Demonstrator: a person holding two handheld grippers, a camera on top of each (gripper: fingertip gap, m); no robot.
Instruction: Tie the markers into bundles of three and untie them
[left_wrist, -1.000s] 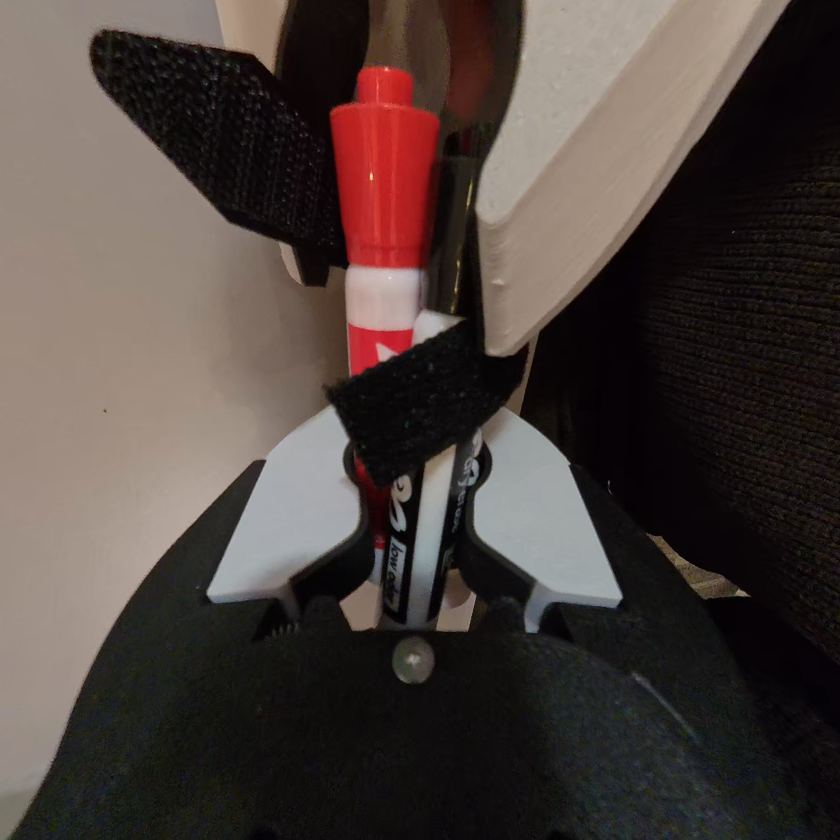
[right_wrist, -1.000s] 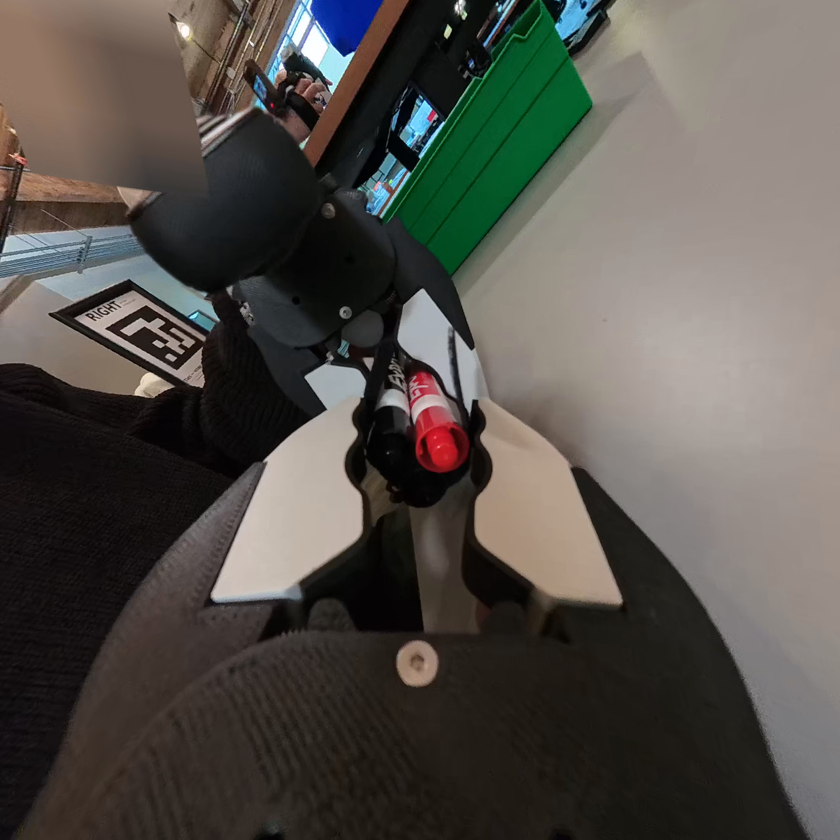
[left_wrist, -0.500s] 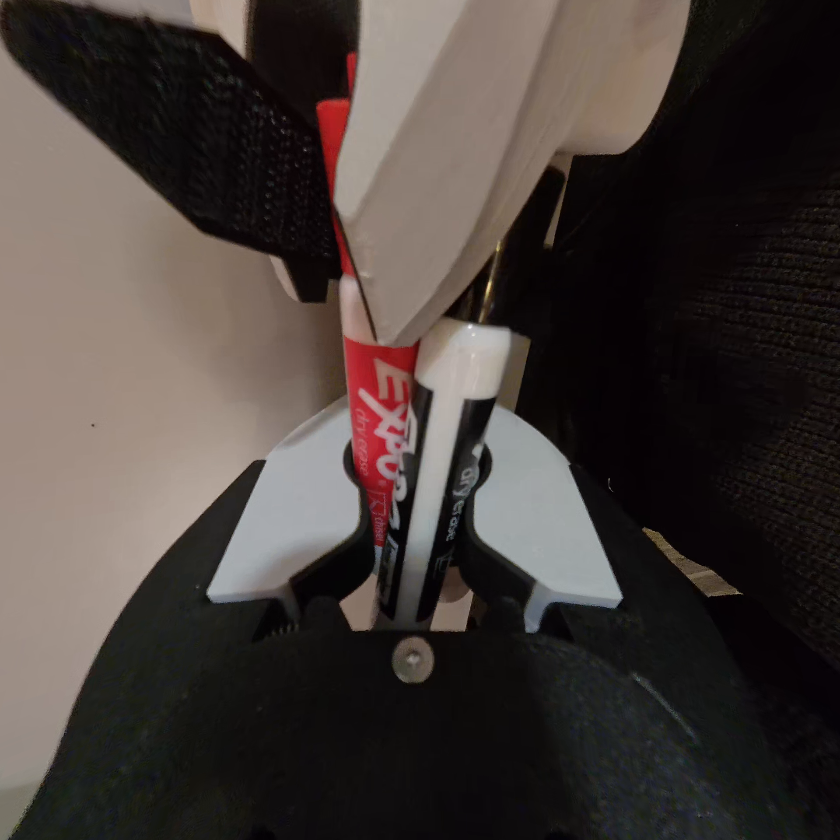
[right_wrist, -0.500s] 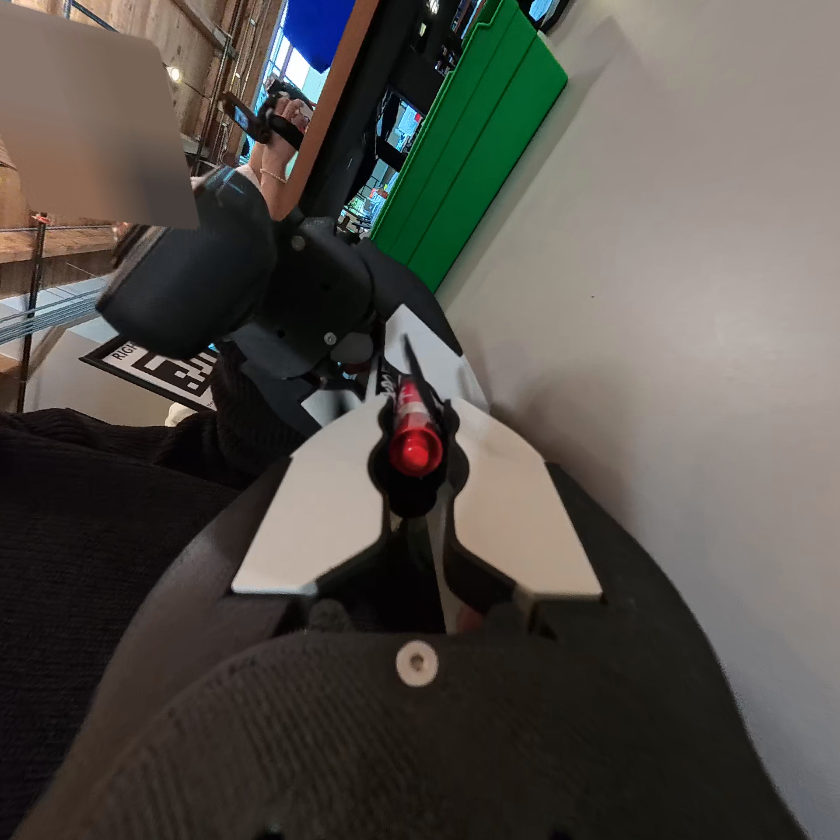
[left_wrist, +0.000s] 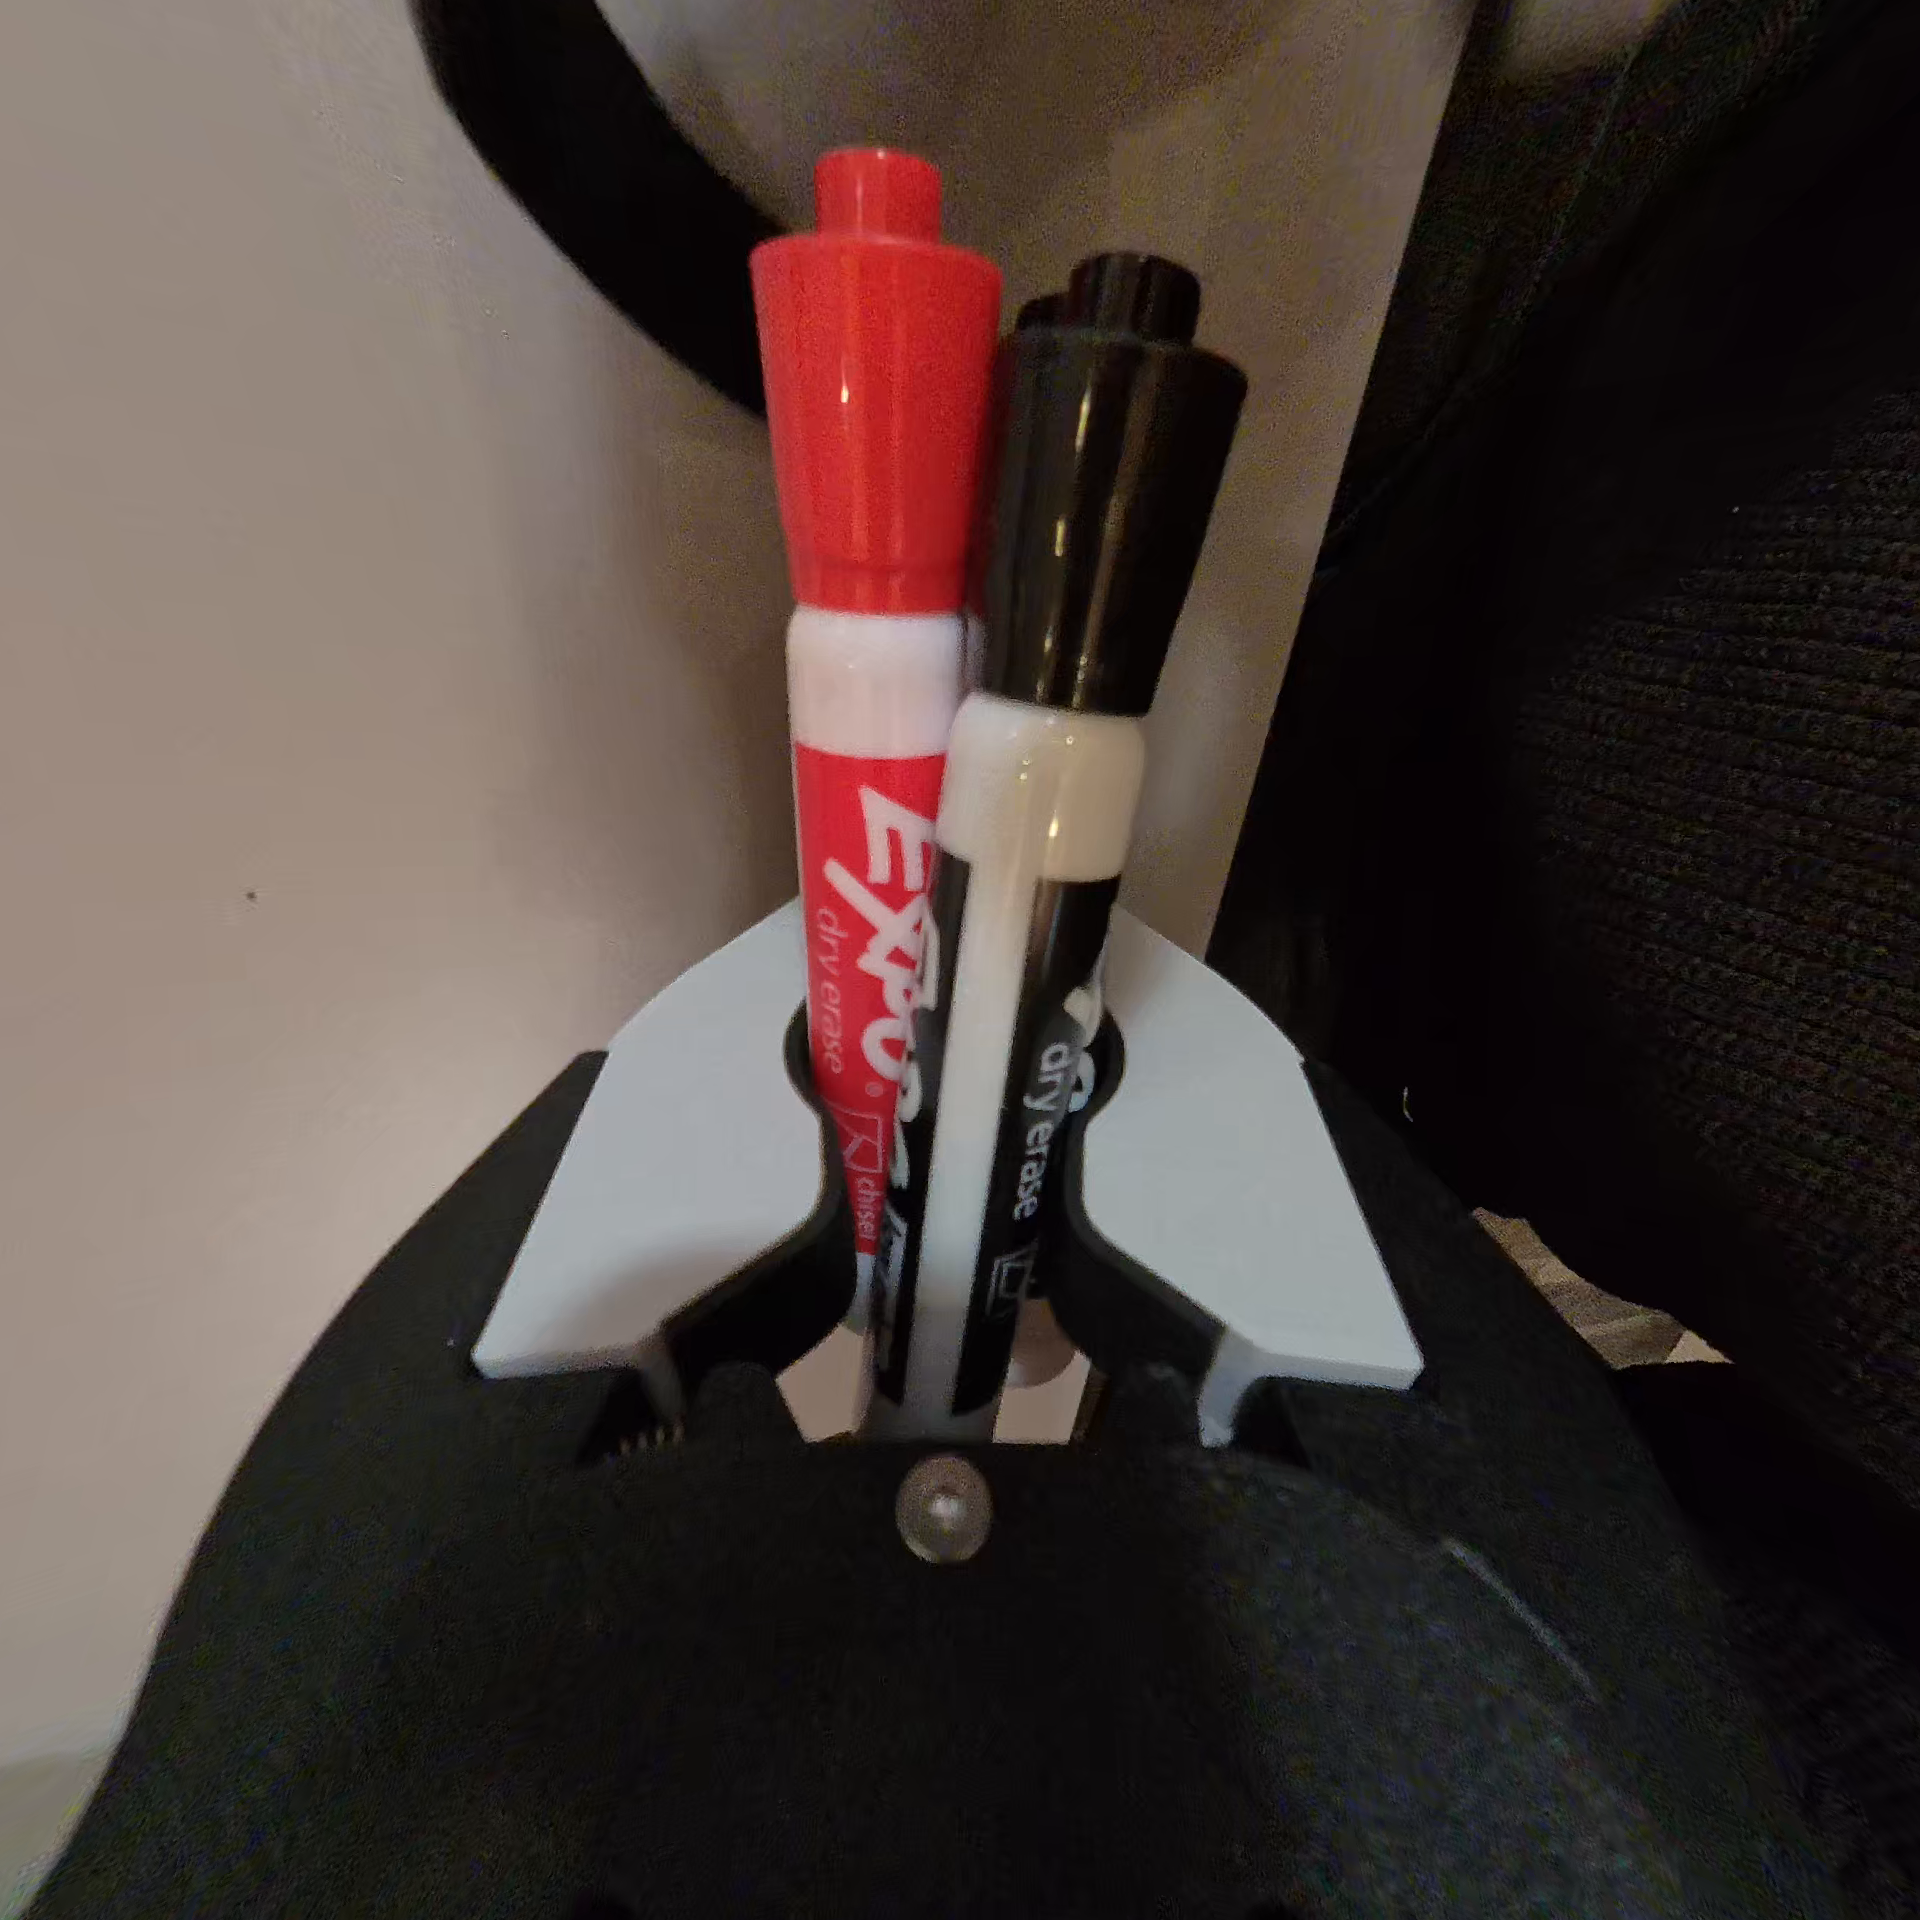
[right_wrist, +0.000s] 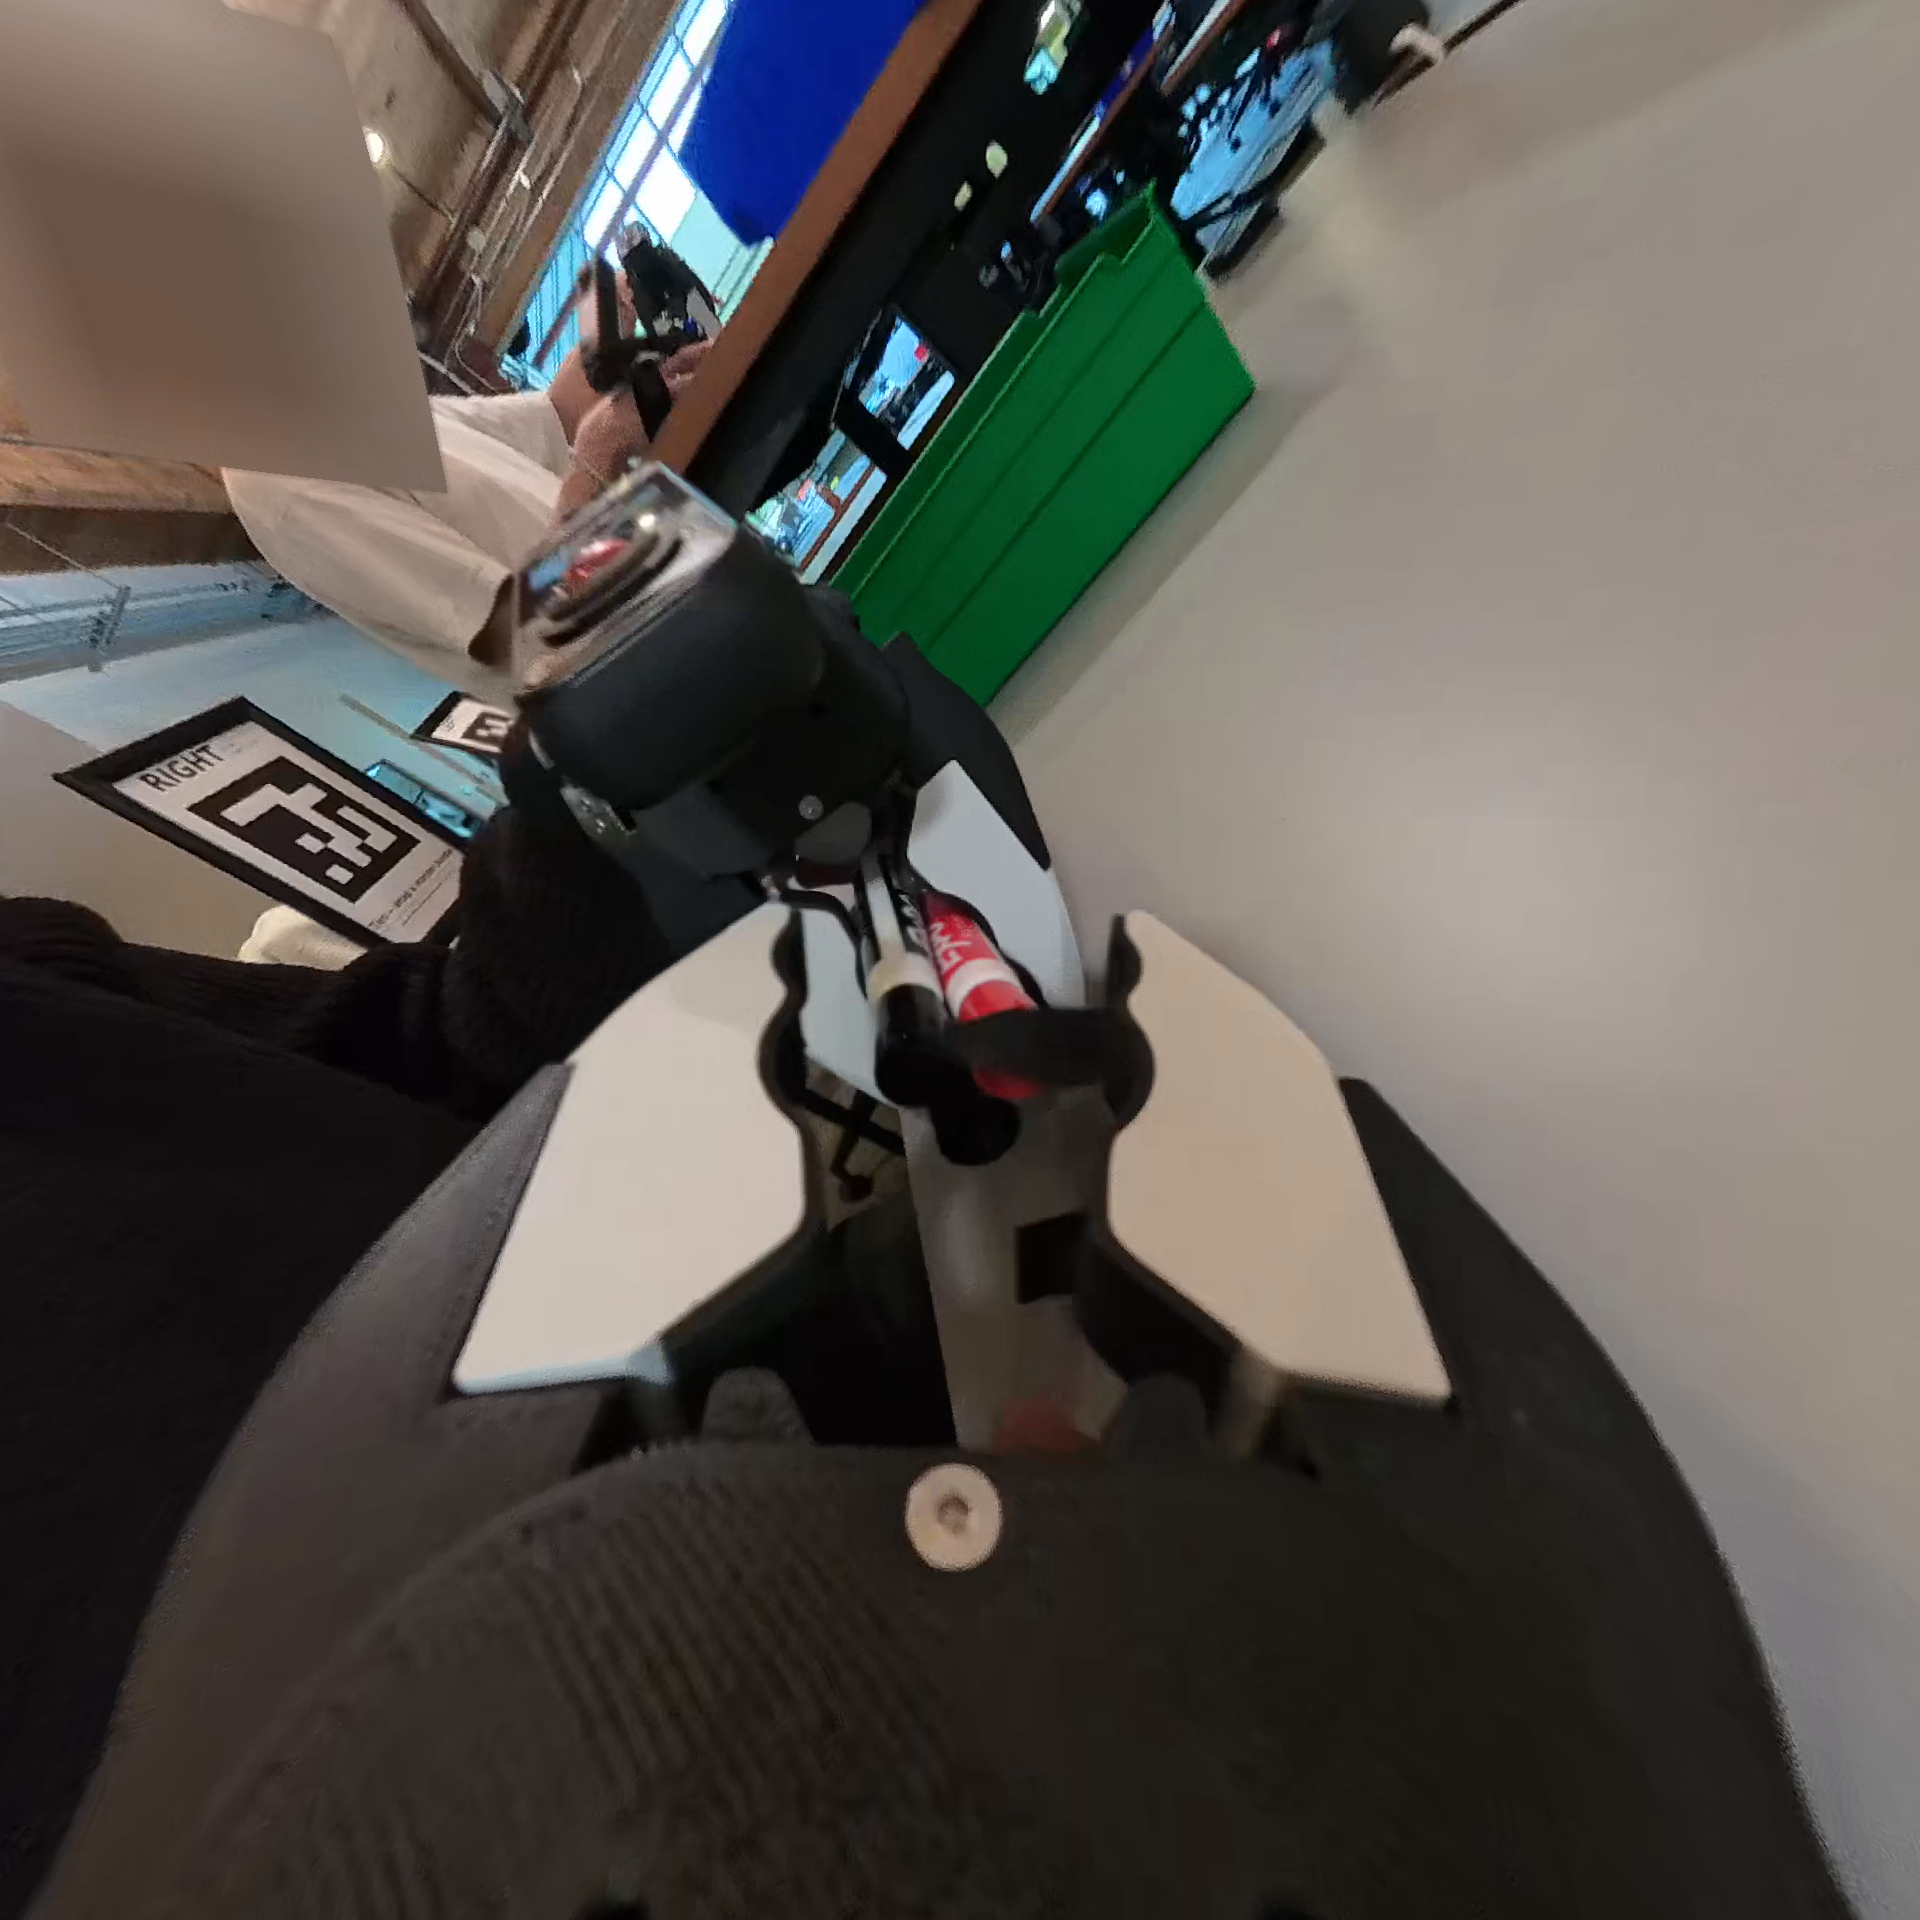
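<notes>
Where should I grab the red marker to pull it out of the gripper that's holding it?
Probably by its cap. The red marker has its barrel clamped in the left gripper, tight against the black marker, but the cap sticks out free past the fingertips. Come from the cap end and pinch its wide base.

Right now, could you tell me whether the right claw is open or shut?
Open: the fingers of the right claw stand wide apart, with the capped markers in the gap.
</notes>
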